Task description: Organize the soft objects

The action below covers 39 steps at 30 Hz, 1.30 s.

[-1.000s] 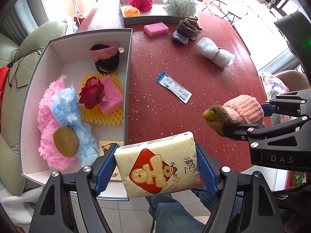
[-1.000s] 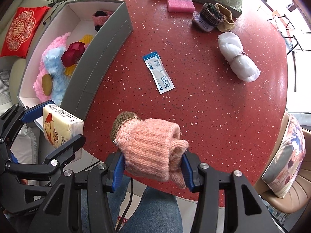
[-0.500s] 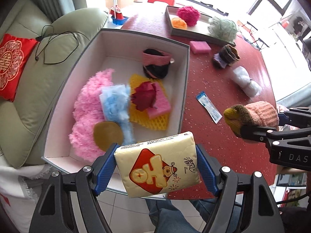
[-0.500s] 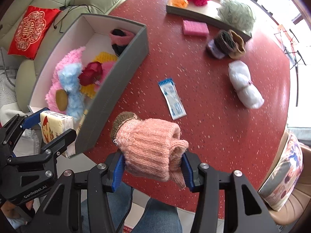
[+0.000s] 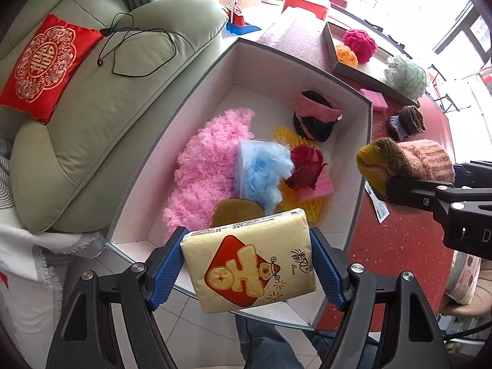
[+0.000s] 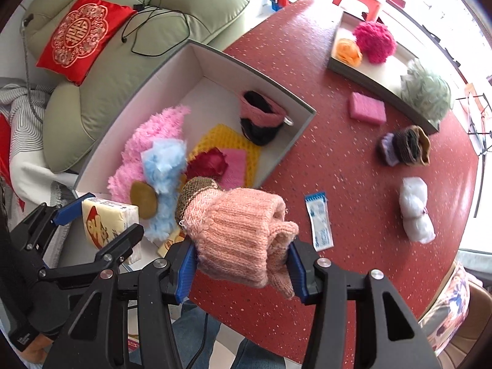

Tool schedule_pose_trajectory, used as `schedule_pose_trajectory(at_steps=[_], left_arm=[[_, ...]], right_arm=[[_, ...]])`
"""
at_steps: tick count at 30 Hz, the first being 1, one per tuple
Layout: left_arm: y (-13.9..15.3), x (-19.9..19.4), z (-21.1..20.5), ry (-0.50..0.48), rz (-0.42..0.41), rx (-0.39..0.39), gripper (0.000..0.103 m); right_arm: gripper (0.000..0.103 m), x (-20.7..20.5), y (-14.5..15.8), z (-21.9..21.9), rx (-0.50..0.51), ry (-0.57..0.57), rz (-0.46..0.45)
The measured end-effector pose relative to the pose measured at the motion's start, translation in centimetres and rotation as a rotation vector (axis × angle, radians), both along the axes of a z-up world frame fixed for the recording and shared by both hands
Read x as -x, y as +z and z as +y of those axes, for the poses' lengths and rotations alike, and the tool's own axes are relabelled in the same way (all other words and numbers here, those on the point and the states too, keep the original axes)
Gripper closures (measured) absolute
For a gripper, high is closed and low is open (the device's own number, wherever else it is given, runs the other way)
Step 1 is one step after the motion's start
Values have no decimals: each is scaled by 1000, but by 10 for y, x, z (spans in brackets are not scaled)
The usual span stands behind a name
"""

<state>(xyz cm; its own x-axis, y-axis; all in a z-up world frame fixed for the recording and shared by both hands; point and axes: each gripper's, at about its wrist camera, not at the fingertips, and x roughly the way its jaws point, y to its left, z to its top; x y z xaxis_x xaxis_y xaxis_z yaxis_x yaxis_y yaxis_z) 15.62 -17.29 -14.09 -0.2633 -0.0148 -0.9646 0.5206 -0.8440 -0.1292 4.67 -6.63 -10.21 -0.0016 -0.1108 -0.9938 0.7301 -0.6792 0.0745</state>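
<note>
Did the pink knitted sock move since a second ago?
Yes. The pink knitted sock, clamped in the right gripper, was over bare red table before; now it overlaps the grey box's near corner.

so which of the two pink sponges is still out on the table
The plain pink sponge lying bare on the red table beside the tray. The other pink sponge sits inside the box, under the dark red flower.

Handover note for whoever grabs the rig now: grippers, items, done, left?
Left gripper: shut on the tissue pack, over the grey box's near end.
Right gripper: shut on the pink knit glove, at the box's near corner.
Done: fluffy pieces, sponge, rose in the box.
Left: both held items; pink sponge, knit roll, white bundle, sachet on the table.
</note>
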Motion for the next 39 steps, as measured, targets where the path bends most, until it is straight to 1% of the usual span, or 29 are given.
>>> schedule_pose_trajectory(at_steps=[5, 10, 13, 14, 15, 16, 17, 19, 20, 21, 22, 23, 25, 26, 28, 30, 31, 32, 39], left_arm=[[-6, 4, -7, 24, -22, 1, 25], [-12, 9, -11, 36, -36, -7, 25], [-15, 12, -13, 55, -44, 3, 24], [-16, 13, -13, 62, -48, 3, 23], [-17, 12, -13, 68, -59, 2, 16], [-19, 13, -14, 76, -80, 3, 4], [-20, 13, -14, 84, -95, 11, 1], [-21, 14, -13, 88, -93, 28, 1], [-20, 15, -14, 90, -99, 37, 1], [-20, 15, -14, 91, -106, 45, 1], [-18, 16, -13, 91, -94, 54, 1], [-13, 15, -12, 95, -64, 69, 1], [-4, 14, -12, 113, -44, 101, 1], [-3, 14, -13, 122, -52, 106, 1], [-4, 15, -14, 114, -59, 82, 1], [-7, 17, -9, 89, -116, 124, 1], [-7, 17, -5, 77, -128, 150, 1], [-6, 16, -3, 73, -130, 159, 1], [-4, 9, -1, 100, -133, 128, 1]], right_arm=[[48, 4, -5, -28, 0, 35, 1], [48, 9, -8, -46, 8, 53, 8], [44, 14, -13, -56, 4, 53, 4], [34, 16, -16, -58, 2, 53, -1], [20, 18, -17, -60, 4, 55, -1], [17, 19, -18, -61, 5, 57, 2], [16, 20, -19, -61, 7, 60, 0], [11, 22, -18, -60, 22, 56, -4], [3, 23, -16, -59, 32, 50, 1], [0, 24, -16, -58, 35, 46, 0], [0, 25, -15, -56, 34, 39, -3], [0, 26, -14, -54, 37, 28, -4], [0, 28, -11, -49, 53, 10, -4], [0, 29, -9, -47, 58, 2, -3], [0, 28, -5, -44, 67, -7, 4], [0, 28, -2, -42, 73, -13, 8], [0, 26, 0, -41, 75, -15, 8], [0, 26, 1, -41, 76, -16, 5], [0, 17, 4, -41, 71, -3, 6]])
